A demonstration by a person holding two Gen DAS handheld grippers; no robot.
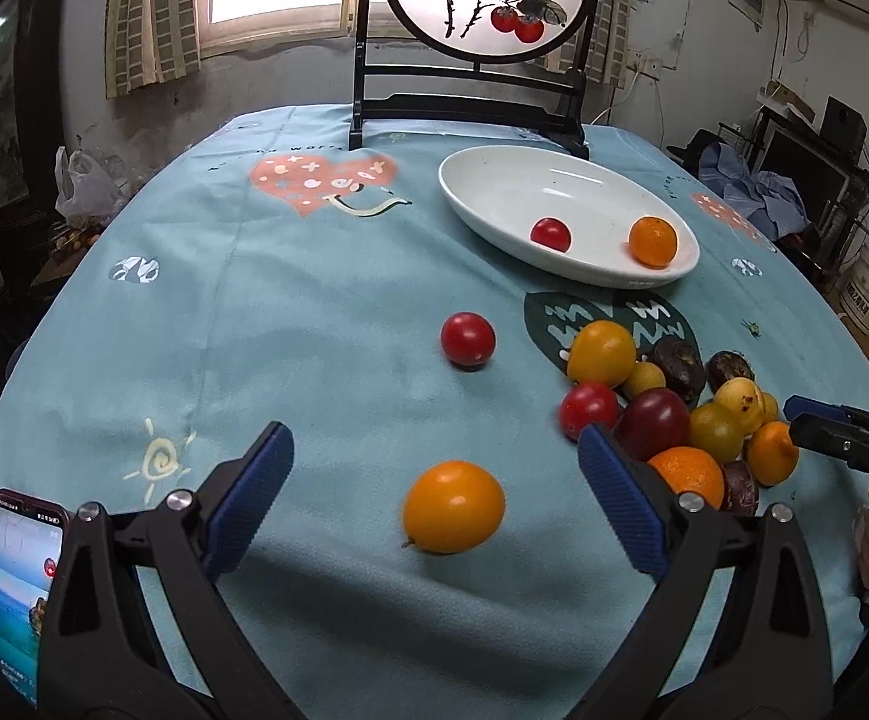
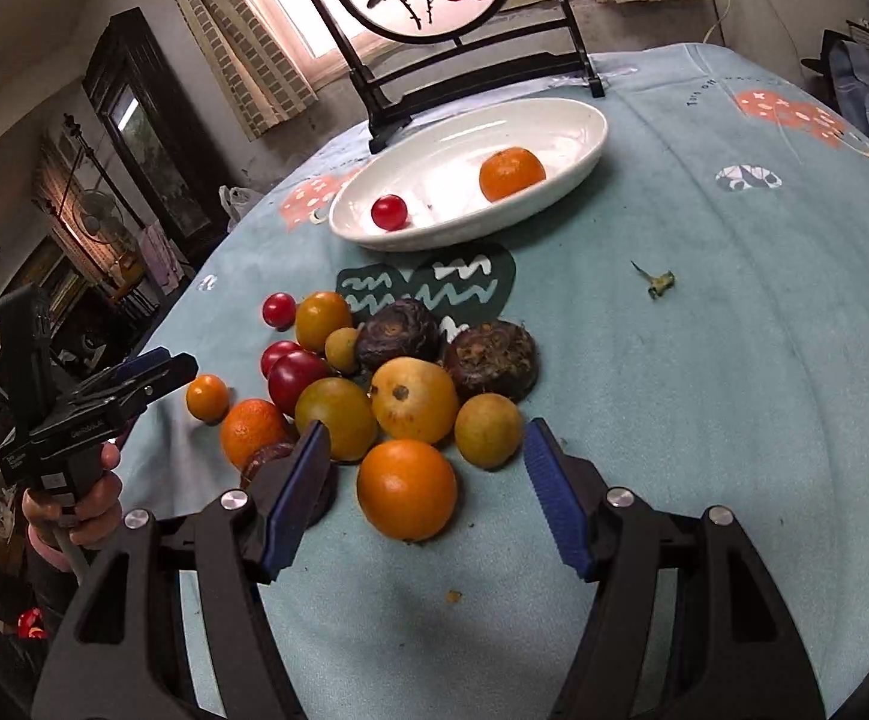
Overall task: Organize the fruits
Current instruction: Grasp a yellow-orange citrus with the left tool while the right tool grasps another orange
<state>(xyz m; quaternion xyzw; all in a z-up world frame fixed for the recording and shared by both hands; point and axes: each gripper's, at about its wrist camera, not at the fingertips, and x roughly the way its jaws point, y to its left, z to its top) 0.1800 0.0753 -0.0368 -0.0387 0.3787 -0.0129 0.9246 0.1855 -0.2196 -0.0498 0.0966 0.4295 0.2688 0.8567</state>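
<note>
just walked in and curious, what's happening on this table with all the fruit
A person holds a pair of tongs in each hand and is sorting fruit into the white dish. A red tomato and a small orange already lie in it. The left tongs are open around a loose orange tomato; the right tongs are open around an orange at the pile's near edge. Neither fruit is gripped yet.

Two fruits point(image 1: 653, 242) lie in the dish point(image 1: 494, 180), behind the fruit pile point(image 2: 410, 396).

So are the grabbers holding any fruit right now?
No, neither. The left gripper is open around an orange fruit, and the right gripper is open over another orange.
</note>
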